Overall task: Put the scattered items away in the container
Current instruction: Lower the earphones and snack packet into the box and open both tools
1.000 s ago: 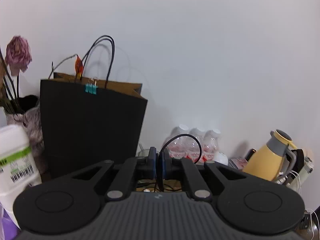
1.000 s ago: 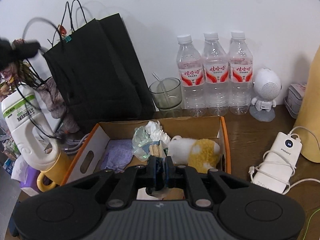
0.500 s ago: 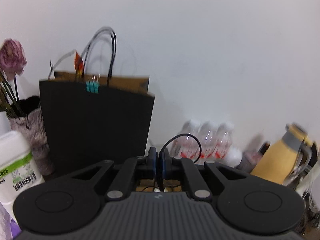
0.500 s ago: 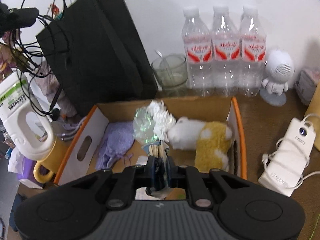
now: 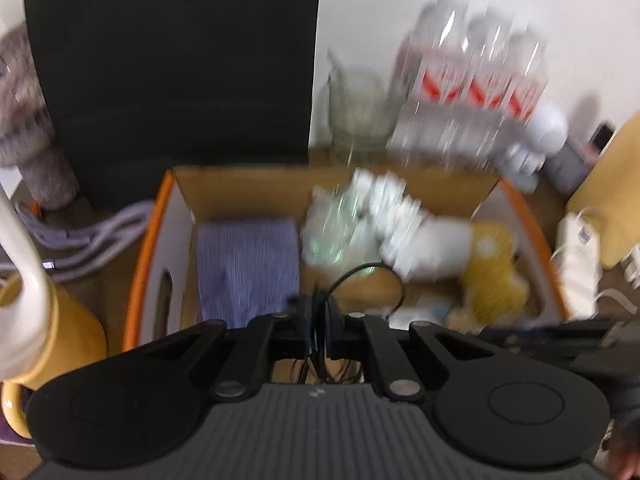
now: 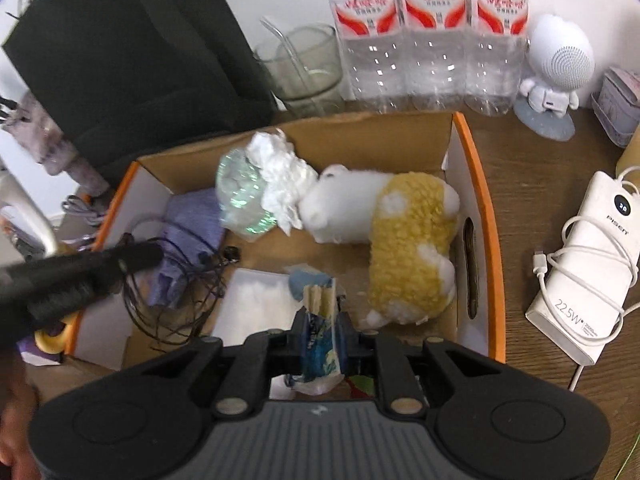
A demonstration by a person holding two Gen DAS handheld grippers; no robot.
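An orange-rimmed cardboard box [image 6: 484,200] [image 5: 160,208] holds a white and yellow plush toy [image 6: 392,236], a purple cloth [image 6: 192,220] [image 5: 248,264], crumpled white tissue [image 6: 284,176] and a clear wrapper. My left gripper [image 5: 320,320] is shut on a thin black cable [image 5: 368,276] and hangs over the box; in the right wrist view it [image 6: 132,260] enters from the left with the cable [image 6: 176,296] dangling into the box. My right gripper [image 6: 322,336] is shut on a blue and white packet of wooden sticks [image 6: 320,320] above the box's near side.
A black paper bag [image 6: 132,60] stands behind the box. A glass [image 6: 304,68], three water bottles [image 6: 428,36] and a white robot speaker [image 6: 556,68] line the wall. A white power bank [image 6: 592,260] lies right of the box. A yellow mug [image 5: 64,340] is left.
My left gripper has tipped down from facing the wall and moved over the box with the cable. My right gripper has come lower and closer over the box, still holding the packet.
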